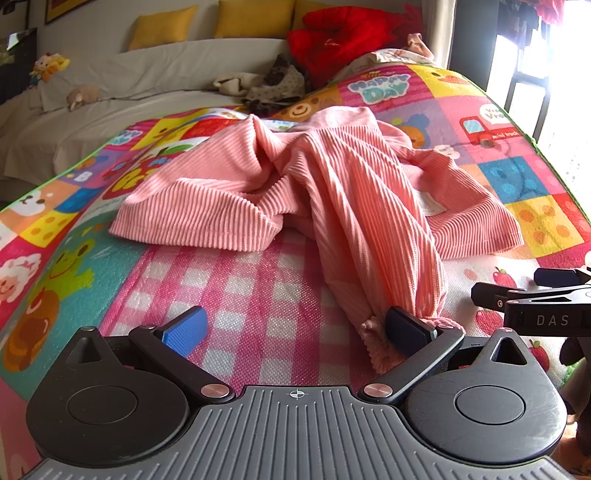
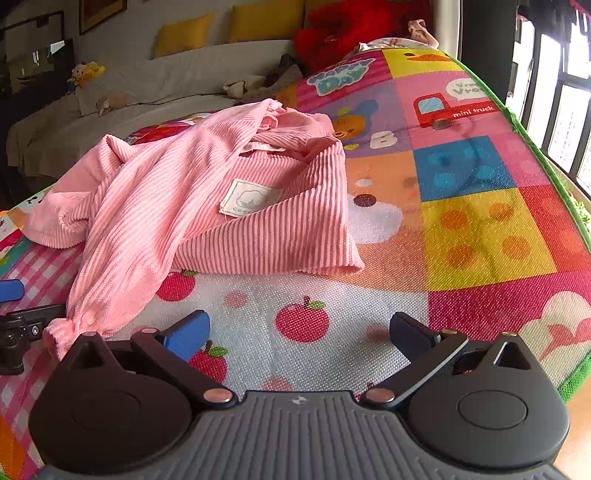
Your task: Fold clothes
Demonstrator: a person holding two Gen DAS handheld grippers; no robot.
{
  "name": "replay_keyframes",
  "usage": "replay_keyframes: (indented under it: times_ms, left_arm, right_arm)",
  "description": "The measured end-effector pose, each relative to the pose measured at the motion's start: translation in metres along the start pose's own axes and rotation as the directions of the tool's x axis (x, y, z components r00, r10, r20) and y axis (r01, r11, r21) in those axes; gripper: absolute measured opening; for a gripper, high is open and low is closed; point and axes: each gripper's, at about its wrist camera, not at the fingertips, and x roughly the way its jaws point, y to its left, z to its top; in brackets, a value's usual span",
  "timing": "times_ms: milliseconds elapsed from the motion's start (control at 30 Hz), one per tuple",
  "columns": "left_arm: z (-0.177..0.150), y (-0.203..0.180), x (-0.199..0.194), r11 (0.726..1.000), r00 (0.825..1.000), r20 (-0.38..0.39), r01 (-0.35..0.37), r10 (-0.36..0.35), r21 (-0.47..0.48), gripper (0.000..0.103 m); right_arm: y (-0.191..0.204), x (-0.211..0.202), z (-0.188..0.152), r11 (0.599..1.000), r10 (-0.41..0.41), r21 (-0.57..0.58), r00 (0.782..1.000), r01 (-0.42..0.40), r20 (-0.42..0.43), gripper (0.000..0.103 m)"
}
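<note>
A pink ribbed garment [image 1: 332, 173] lies crumpled on a colourful play mat [image 1: 258, 295]. One long sleeve runs toward me, and its gathered cuff [image 1: 375, 345] rests against the right-hand finger [image 1: 406, 330] of my left gripper [image 1: 295, 328]. That gripper is open wide with only pink-checked mat between its pads. In the right wrist view the garment [image 2: 221, 206] shows a white sewn label [image 2: 251, 197], and the cuff [image 2: 62, 334] sits at the lower left. My right gripper [image 2: 299, 332] is open over apple prints, holding nothing, to the right of the sleeve.
A white-covered sofa [image 1: 110, 96] with yellow cushions [image 1: 162, 27], a red plush [image 1: 332, 37] and small soft toys stands behind the mat. More clothes [image 1: 266, 86] are piled at the mat's far end. Bright windows [image 2: 561, 110] run along the right, past the mat's green edge.
</note>
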Motion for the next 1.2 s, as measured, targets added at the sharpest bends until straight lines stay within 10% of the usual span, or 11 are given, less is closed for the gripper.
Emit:
replay_keyframes:
  times_ms: [1200]
  left_arm:
    - [0.011, 0.006, -0.001, 0.999, 0.998, -0.039, 0.042, -0.044, -0.029, 0.103]
  right_arm:
    - [-0.005, -0.003, 0.002, 0.999, 0.052, 0.008, 0.999, -0.052, 0.001, 0.103]
